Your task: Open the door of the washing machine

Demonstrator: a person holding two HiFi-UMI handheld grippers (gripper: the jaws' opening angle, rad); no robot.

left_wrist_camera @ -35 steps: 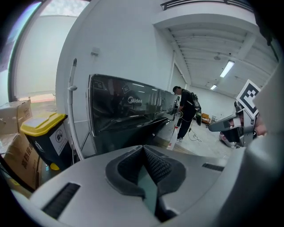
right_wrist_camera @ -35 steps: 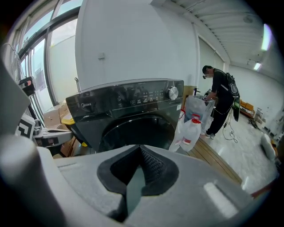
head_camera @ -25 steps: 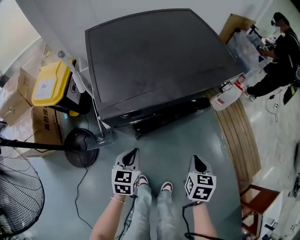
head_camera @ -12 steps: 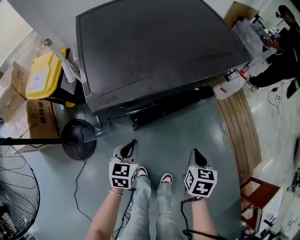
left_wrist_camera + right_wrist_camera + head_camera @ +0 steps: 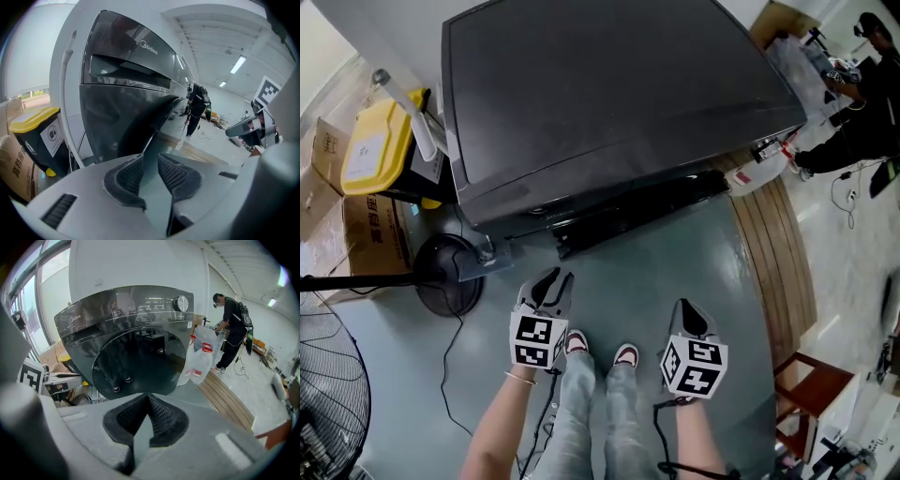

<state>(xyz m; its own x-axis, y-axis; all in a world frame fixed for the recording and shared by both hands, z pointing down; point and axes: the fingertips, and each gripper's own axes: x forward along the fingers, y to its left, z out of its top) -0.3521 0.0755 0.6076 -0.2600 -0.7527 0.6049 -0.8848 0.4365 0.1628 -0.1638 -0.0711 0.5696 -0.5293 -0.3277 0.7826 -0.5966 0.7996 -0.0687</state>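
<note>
This looks like a large test hall or workshop, not a home. The washing machine point(image 5: 609, 103) stands free on a painted grey-green floor point(image 5: 675, 253) among cardboard boxes point(image 5: 366, 234), a yellow-lidded bin point(image 5: 370, 150) and a floor fan point(image 5: 333, 389). Strip lights point(image 5: 238, 64) run overhead, and a person point(image 5: 862, 84) works nearby.

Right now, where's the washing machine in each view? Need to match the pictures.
Head view: washing machine fills the upper centre, seen from above.
Left gripper view: washing machine centre-left, seen obliquely.
Right gripper view: washing machine in the centre, front-on.
Shared landmark: person in black, top right in head view, right of the machine in both gripper views.
</note>
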